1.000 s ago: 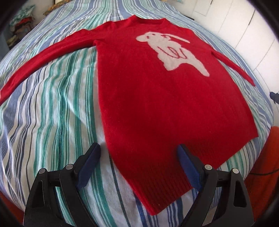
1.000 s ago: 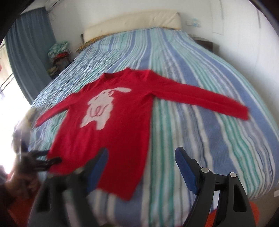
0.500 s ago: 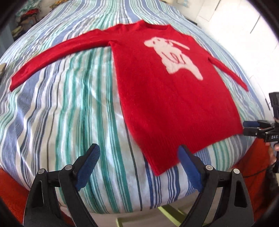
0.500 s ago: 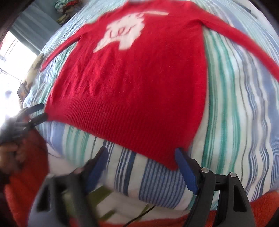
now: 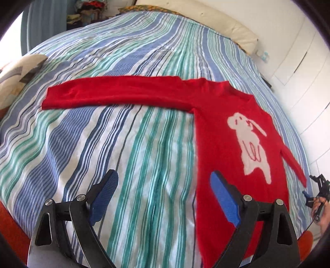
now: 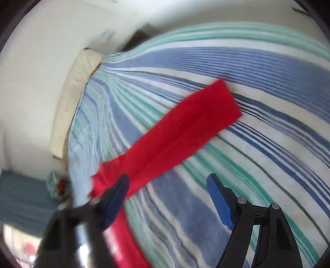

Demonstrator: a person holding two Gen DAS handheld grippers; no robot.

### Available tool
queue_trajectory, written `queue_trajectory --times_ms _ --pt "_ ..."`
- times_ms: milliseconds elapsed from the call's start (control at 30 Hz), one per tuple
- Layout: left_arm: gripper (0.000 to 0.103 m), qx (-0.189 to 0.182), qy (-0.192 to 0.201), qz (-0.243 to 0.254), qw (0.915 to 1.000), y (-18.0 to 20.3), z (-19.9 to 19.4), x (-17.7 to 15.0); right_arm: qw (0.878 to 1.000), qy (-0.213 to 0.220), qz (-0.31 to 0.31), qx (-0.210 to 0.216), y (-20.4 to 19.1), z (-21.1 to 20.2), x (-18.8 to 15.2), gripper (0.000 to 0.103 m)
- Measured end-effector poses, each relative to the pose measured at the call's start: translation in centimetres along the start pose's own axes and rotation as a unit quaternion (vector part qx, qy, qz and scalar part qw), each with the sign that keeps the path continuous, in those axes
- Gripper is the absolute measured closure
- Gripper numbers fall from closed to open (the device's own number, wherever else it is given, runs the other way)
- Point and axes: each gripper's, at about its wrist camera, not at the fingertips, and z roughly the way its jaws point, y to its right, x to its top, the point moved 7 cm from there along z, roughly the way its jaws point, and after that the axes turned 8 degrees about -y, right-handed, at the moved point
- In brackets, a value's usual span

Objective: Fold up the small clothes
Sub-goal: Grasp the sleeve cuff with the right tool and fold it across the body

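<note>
A red sweater (image 5: 218, 132) with a white rabbit figure (image 5: 250, 144) lies flat on the striped bed (image 5: 127, 156). One long sleeve (image 5: 115, 92) stretches out to the left in the left wrist view. My left gripper (image 5: 163, 187) hangs open above the bedspread, its right pad over the sweater's left side edge, nothing between the pads. In the blurred right wrist view the other sleeve (image 6: 177, 132) lies diagonally across the stripes. My right gripper (image 6: 167, 189) is open above it, its left pad over the sleeve near the body. The right gripper (image 5: 318, 191) also shows at the far right edge.
A cream pillow (image 5: 208, 22) lies at the head of the bed, and a patterned cushion (image 5: 16, 74) sits at the left edge. White cupboard doors (image 5: 299, 61) stand to the right. A pile of clothes (image 5: 86, 10) sits beyond the bed's far left corner.
My left gripper has swung left from the sweater's hem towards its left side and long sleeve. My right gripper has rolled and swept from the hem over to the other sleeve.
</note>
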Motion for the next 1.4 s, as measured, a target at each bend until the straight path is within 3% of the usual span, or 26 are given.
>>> queue_trajectory --times_ms 167,233,267,300,400,467,567,733,867,933,967,1000,1100,1167,1267,1400 --pt "0.011 0.022 -0.024 -0.007 0.9995 -1.2 1.6 -1.5 0.994 0.088 0.066 0.021 3.0 0.6 4.8 0.032" --pt "0.011 0.027 -0.024 -0.010 0.9993 -1.7 1.8 -1.7 0.992 0.097 0.078 0.020 3.4 1.7 6.2 0.048" --pt "0.011 0.029 -0.024 -0.010 0.9992 -1.9 1.9 -1.7 0.992 0.094 0.079 0.007 3.6 2.3 6.8 0.078" --pt "0.011 0.032 -0.023 -0.011 0.9992 -2.1 1.9 -1.6 0.993 0.089 0.077 -0.016 3.9 2.6 7.1 0.099" --pt "0.011 0.036 -0.009 -0.008 0.9993 -2.7 1.7 -1.5 0.992 0.106 0.046 -0.043 1.7 1.5 8.0 0.099" --pt "0.011 0.039 -0.008 -0.004 0.9992 -3.0 2.0 -1.7 0.991 0.123 -0.027 -0.034 -3.4 0.0 8.3 0.099" --pt "0.011 0.037 -0.020 -0.002 0.9991 -3.3 2.9 -2.0 0.981 0.117 -0.156 0.014 -14.3 -1.5 6.2 0.099" --pt "0.011 0.028 -0.004 -0.001 0.9996 -3.2 2.2 -1.7 0.937 0.037 -0.331 0.105 -32.2 1.5 -3.3 0.099" --pt "0.011 0.027 -0.001 -0.017 0.9995 -4.2 2.0 -1.8 0.902 -0.053 -0.407 0.131 -39.6 8.2 -12.6 0.098" --pt "0.011 0.018 -0.003 -0.028 0.9994 -4.5 2.1 -1.9 0.890 -0.128 -0.419 0.130 -40.7 13.4 -16.6 0.084" --pt "0.011 0.018 -0.002 -0.029 0.9994 -4.5 2.1 -1.9 0.885 -0.172 -0.414 0.126 -40.6 15.9 -18.1 0.055" --pt "0.011 0.019 0.000 -0.027 0.9995 -4.5 2.0 -1.9 0.884 -0.199 -0.406 0.121 -39.9 17.5 -19.0 0.036" --pt "0.011 0.019 0.004 -0.024 0.9995 -4.4 1.9 -1.8 0.887 -0.209 -0.383 0.148 -38.6 18.6 -18.7 0.036" --pt "0.011 0.018 0.003 -0.025 0.9995 -4.3 2.1 -1.7 0.895 -0.193 -0.372 0.152 -37.7 17.9 -16.4 0.036" --pt "0.011 0.023 0.002 -0.021 0.9995 -4.0 2.7 -1.5 0.909 -0.183 -0.355 0.120 -35.5 17.0 -12.9 0.037" --pt "0.011 0.040 0.002 -0.003 0.9992 -3.6 3.1 -1.7 0.919 -0.221 -0.316 0.076 -30.7 17.7 -11.6 0.038"
